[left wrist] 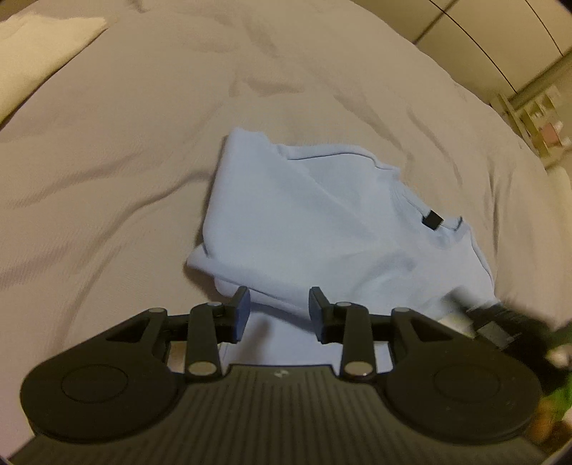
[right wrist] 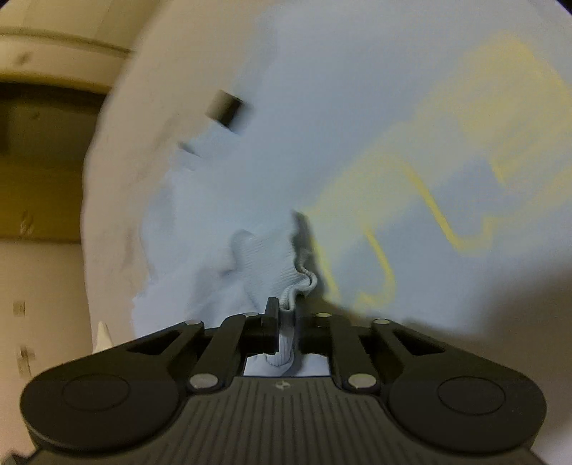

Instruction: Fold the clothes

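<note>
A light blue T-shirt (left wrist: pixel 314 214) lies partly folded on the beige bed sheet (left wrist: pixel 125 143), its collar with a black label (left wrist: pixel 432 219) toward the right. My left gripper (left wrist: pixel 279 311) is open just above the shirt's near edge, holding nothing. My right gripper (right wrist: pixel 286 322) is shut on a ribbed hem of the shirt (right wrist: pixel 275 272), which bunches between the fingers. The shirt fills the right wrist view, blurred, with yellow printed lettering (right wrist: pixel 429 193) and the black label (right wrist: pixel 226 109). The right gripper also shows as a dark blur in the left wrist view (left wrist: pixel 500 318).
A pale pillow (left wrist: pixel 35 50) lies at the bed's far left corner. Wardrobe doors (left wrist: pixel 500 32) and a shelf unit (left wrist: pixel 536 121) stand beyond the bed on the right. In the right wrist view the bed's edge and a dark wall opening (right wrist: pixel 43 161) show at left.
</note>
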A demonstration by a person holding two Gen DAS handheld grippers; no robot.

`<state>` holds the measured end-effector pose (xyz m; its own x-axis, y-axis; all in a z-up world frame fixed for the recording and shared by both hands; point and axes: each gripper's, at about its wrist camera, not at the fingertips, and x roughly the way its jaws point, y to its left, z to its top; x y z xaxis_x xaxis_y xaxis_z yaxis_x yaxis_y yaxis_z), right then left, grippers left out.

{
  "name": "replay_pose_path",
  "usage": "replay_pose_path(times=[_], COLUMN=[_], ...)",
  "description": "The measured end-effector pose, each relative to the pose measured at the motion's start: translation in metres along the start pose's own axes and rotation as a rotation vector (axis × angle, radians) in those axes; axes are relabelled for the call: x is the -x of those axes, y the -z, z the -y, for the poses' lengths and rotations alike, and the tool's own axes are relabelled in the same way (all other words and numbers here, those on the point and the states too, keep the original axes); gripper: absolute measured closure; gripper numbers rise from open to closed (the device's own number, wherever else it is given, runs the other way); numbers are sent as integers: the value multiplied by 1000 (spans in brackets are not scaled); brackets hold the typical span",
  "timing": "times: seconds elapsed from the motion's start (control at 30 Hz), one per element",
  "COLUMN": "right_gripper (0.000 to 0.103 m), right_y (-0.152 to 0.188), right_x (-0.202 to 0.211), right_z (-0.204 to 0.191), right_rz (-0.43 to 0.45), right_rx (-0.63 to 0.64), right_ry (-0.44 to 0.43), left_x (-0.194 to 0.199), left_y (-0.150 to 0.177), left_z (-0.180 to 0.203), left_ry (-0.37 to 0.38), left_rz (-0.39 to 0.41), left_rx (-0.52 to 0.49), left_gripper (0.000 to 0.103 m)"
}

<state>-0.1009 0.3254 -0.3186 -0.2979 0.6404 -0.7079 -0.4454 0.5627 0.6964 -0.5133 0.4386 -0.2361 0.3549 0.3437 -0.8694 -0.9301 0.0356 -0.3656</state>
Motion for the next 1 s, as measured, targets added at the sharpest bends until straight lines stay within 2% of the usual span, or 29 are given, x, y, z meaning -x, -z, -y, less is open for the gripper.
replay_pose_path(times=[0.13, 0.17, 0.23, 0.27, 0.33, 0.4, 0.47, 0.6, 0.63, 0.73, 0.8, 0.87, 0.9, 0.97, 1.0], right_gripper=[96, 97, 96, 96, 96, 96, 96, 96, 96, 96, 96, 94, 82, 70, 70], right_y=[-13, -15, -22, -28, -36, -39, -39, -35, -32, -31, -31, -31, -30, -28, -25], right_x=[68, 84, 96, 95, 92, 89, 85, 98, 99, 103, 104, 103, 101, 96, 96], right_z=[-39, -38, -18, -2, 25, 35, 29, 17, 18, 43, 54, 49, 47, 44, 43], right_rz=[233, 285, 326, 310, 284, 268, 258, 298, 299, 225, 222, 229, 222, 204, 206], right_rx=[263, 288, 260, 215, 116, 90, 117, 179, 179, 104, 62, 93, 112, 141, 156], right_ry=[-92, -60, 79, 155, 216, 225, 224, 142, 147, 273, 267, 285, 328, 494, 558], left_x=[-13, -18, -28, -33, -38, -42, -43, -45, -48, -53, -54, -53, -53, -51, -49], left_y=[11, 15, 23, 27, 32, 36, 39, 44, 43, 41, 40, 40, 39, 40, 40], left_z=[17, 22, 30, 34, 40, 45, 49, 58, 59, 59, 61, 64, 66, 72, 76], left_ry=[11, 13, 7, 5, -8, -20, -32, -60, -62, -63, -61, -58, -60, -65, -67], left_rz=[-28, -42, -72, -87, -96, -103, -103, -97, -100, -107, -111, -111, -109, -91, -80], left_rx=[-81, -107, -145, -164, -196, -218, -231, -249, -247, -256, -267, -281, -292, -320, -339], left_gripper=[73, 73, 73, 73, 73, 74, 74, 74, 74, 74, 74, 74, 74, 74, 74])
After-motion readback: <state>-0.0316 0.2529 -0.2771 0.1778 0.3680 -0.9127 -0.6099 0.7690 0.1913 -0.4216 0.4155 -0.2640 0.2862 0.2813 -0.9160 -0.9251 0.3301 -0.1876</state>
